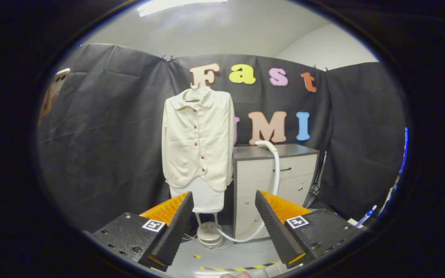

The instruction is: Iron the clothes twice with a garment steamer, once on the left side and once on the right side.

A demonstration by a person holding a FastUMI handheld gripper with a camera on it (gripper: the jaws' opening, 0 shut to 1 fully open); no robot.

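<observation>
Gripper view: 1 cream jacket [198, 139] hangs far, buttoned, 1 steamer head [267, 145] right on cabinet [280, 170].
My gripper [222, 220]: released, grasping nothing.

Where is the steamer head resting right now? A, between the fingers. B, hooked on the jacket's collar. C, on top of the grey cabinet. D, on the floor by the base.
C: the white steamer head lies on top of the grey cabinet, right of the cream jacket, its hose hanging down; the open fingers hold nothing.
</observation>
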